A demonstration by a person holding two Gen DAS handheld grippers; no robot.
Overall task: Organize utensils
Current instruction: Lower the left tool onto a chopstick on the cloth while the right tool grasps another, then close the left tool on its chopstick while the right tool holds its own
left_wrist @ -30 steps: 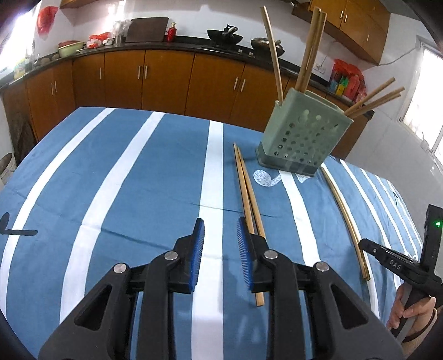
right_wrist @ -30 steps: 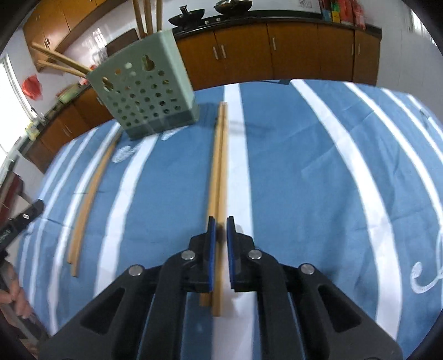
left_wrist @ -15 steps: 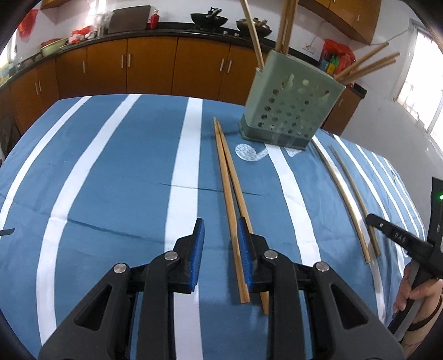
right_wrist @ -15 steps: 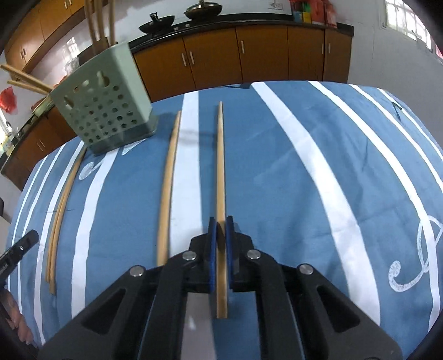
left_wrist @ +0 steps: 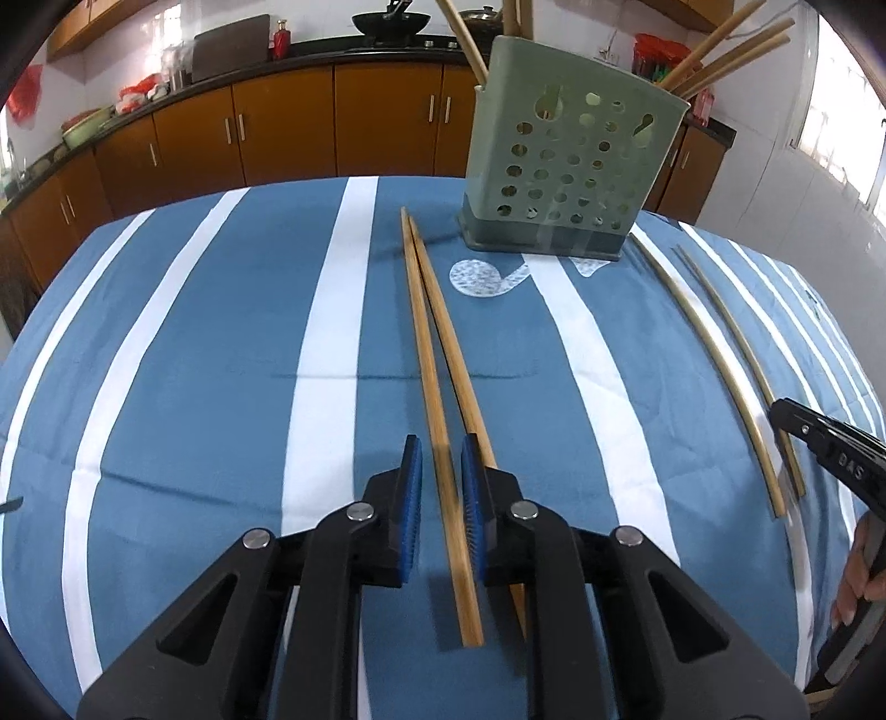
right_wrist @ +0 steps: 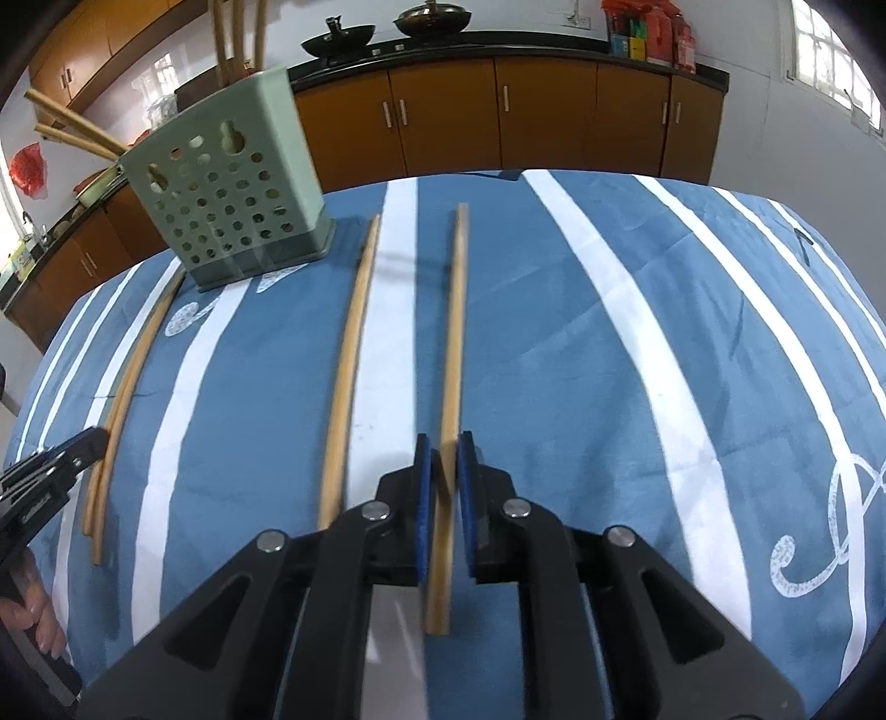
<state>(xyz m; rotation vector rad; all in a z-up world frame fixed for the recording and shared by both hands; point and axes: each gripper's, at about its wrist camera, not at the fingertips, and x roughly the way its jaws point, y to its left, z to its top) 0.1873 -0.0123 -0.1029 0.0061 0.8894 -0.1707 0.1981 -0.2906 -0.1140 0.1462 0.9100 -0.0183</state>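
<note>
A green perforated holder (left_wrist: 570, 155) (right_wrist: 221, 183) stands at the back of the table with several chopsticks (left_wrist: 720, 44) leaning out of it. Left of it lie two chopsticks. One chopstick (left_wrist: 425, 343) runs between the jaws of my left gripper (left_wrist: 441, 450). Those jaws are closing, with gaps still showing. Its partner (left_wrist: 454, 343) passes under the right finger. In the right wrist view, a chopstick (right_wrist: 454, 343) sits between the jaws of my right gripper (right_wrist: 443, 443). They are opening, with a slit on the left side. The other chopstick (right_wrist: 349, 354) lies apart to its left.
A blue cloth with white stripes (left_wrist: 166, 360) covers the table. Brown cabinets (left_wrist: 277, 127) and a counter with pans run behind it. My right gripper (left_wrist: 797, 426) shows at the left view's right edge by two chopsticks, with a hand (left_wrist: 858, 581) below it.
My left gripper slid right and down until one chopstick lay between its jaws, which narrowed. My right gripper dragged its chopstick sideways away from the partner, then loosened its pinch.
</note>
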